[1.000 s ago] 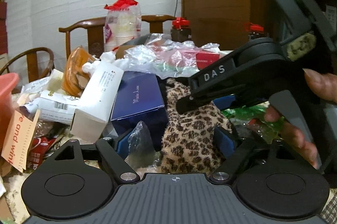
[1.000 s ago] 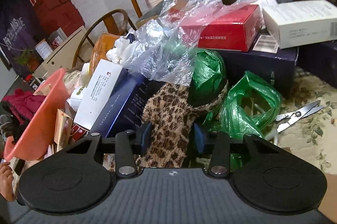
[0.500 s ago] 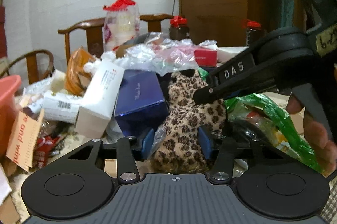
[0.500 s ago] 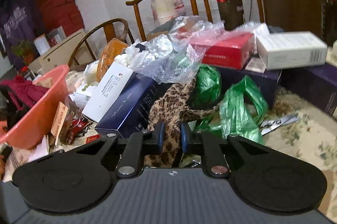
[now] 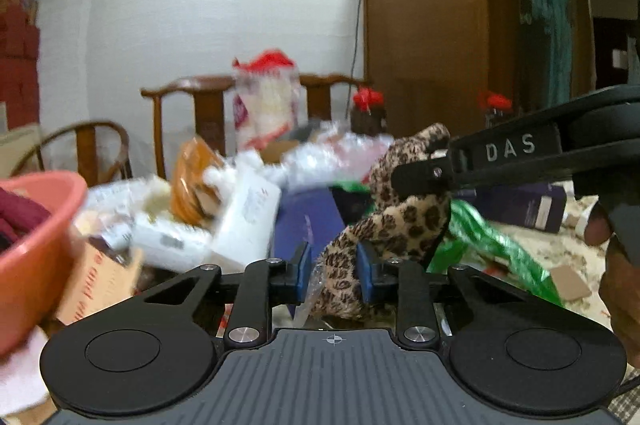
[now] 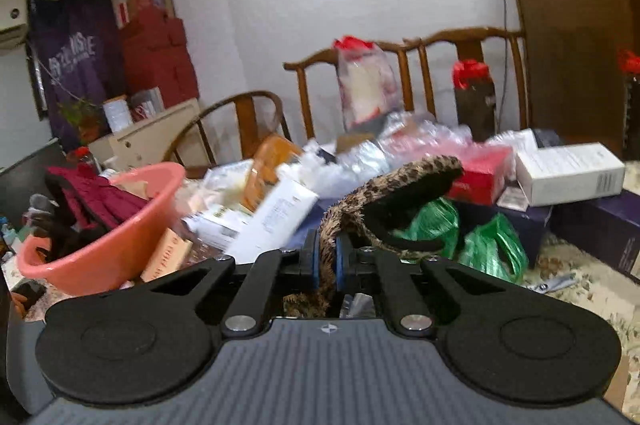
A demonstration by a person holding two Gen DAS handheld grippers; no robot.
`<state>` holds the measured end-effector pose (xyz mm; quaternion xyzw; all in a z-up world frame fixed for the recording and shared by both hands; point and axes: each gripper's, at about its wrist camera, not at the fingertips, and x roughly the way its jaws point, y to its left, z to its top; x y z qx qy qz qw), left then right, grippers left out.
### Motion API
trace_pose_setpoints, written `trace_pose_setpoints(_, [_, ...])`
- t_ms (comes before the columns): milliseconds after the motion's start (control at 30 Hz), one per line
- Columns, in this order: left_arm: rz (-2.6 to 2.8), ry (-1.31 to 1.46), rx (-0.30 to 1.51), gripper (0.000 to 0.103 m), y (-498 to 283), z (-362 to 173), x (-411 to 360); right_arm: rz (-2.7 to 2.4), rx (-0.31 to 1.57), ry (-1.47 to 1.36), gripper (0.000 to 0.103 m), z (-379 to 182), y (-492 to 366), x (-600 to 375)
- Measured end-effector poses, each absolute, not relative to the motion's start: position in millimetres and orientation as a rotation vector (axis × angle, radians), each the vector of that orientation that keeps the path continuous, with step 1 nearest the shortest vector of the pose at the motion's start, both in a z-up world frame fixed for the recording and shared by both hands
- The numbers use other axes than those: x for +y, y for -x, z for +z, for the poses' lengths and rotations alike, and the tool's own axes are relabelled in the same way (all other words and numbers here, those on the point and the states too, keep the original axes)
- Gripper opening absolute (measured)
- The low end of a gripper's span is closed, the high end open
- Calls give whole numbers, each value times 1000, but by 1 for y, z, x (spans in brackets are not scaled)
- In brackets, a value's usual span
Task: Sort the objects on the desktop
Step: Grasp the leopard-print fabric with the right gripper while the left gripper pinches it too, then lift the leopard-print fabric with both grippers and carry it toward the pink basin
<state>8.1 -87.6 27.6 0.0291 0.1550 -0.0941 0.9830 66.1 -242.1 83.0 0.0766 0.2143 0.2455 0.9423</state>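
Cluttered tabletop [image 6: 580,289] beneath both tools. Nearest, left gripper [image 5: 333,273]: its jaws have just been closing and now clamp the lower end of the leopard-print slipper [image 5: 400,213]. Right gripper [image 6: 327,259] pinches the slipper's fuzzy edge, jaws nearly together. Slipper is held above the clutter. Beyond: green bags [image 6: 488,245], pink basin [image 6: 100,249] at left, wooden chairs [image 6: 460,41] farthest back.

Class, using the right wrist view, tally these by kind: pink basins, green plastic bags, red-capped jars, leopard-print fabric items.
Pink basin: 1
Green plastic bags: 2
Red-capped jars: 2
Leopard-print fabric item: 1
Total: 6
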Motion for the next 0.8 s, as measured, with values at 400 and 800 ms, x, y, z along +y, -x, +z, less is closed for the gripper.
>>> trace_pose_setpoints(400, [-224,-91,216,1,9,41,-90,585,288,-217,9,106,-34,-249])
trace_pose_setpoints(800, [-243,-90,205,0,11,43,-85,626,275,-245,9,112,-26,-253])
